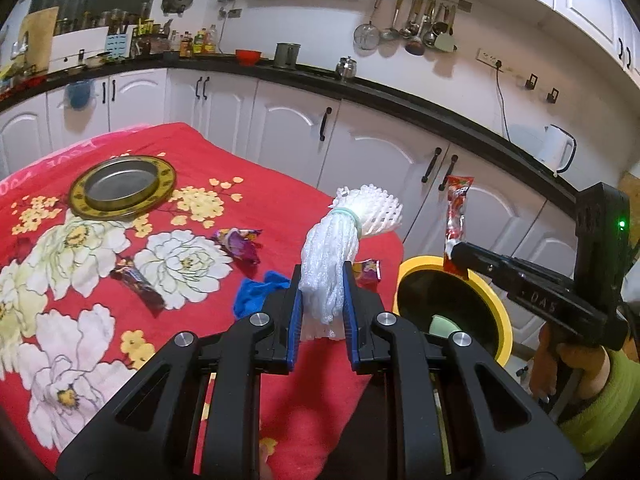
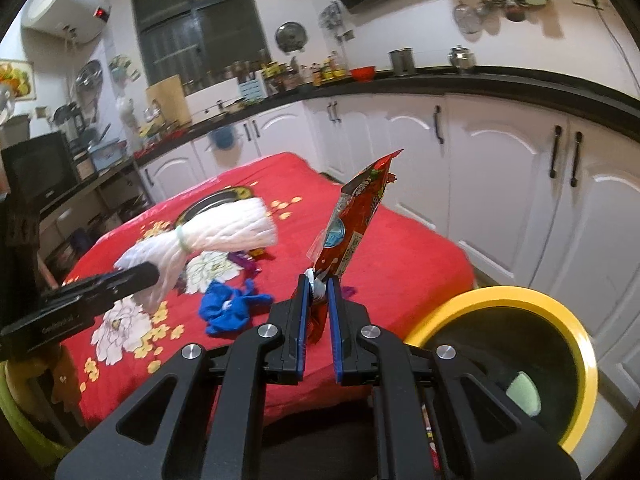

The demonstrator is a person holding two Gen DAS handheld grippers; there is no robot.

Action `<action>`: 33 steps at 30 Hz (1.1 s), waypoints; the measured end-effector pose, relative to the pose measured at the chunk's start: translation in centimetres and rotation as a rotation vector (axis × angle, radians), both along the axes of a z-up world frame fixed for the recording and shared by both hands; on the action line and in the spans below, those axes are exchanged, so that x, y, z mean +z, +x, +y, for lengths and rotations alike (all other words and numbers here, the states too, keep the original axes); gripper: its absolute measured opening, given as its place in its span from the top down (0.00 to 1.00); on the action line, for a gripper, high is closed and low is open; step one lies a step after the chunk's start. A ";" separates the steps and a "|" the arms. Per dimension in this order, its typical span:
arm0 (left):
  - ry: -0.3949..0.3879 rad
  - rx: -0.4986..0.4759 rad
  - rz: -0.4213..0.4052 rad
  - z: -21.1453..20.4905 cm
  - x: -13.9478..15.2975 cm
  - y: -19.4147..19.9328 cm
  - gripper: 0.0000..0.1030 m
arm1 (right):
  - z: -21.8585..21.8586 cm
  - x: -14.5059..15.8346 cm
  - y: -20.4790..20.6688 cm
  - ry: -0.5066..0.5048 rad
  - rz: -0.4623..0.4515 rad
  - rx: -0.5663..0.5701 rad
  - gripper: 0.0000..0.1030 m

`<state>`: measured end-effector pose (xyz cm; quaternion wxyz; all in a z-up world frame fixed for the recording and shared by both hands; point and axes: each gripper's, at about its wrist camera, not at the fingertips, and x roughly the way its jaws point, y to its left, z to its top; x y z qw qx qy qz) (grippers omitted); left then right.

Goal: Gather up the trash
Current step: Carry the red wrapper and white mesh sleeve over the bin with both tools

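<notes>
My left gripper [image 1: 323, 280] is shut on a white foam net bundle [image 1: 340, 248] tied with a green band, held above the table's right edge. It also shows in the right wrist view [image 2: 208, 236]. My right gripper [image 2: 318, 286] is shut on a red snack wrapper [image 2: 352, 224], held upright. In the left wrist view the wrapper [image 1: 456, 212] stands over the yellow-rimmed black bin [image 1: 500, 304]. The bin [image 2: 576, 332] is beside the table and holds something pale green. A purple wrapper [image 1: 238, 242], a dark wrapper [image 1: 138, 284], a small red-purple wrapper [image 1: 368, 272] and a blue crumpled piece [image 1: 256, 290] lie on the red flowered cloth [image 1: 224, 184].
A metal plate with a gold rim [image 1: 122, 190] sits at the far left of the table. White kitchen cabinets [image 1: 360, 148] with a black counter run behind the table. A white kettle [image 1: 558, 148] stands on the counter at right.
</notes>
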<state>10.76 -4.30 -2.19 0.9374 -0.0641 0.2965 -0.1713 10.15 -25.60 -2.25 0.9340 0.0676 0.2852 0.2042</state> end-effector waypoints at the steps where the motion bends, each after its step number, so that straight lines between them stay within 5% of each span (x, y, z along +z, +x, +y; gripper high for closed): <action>1: -0.001 -0.002 0.000 -0.2 0.0 0.0 0.88 | -0.4 0.0 0.0 0.003 0.000 -0.008 0.91; 33: 0.068 -0.183 0.046 -10.9 -2.0 2.7 0.88 | -12.4 -1.3 -0.7 0.027 0.022 -0.239 0.91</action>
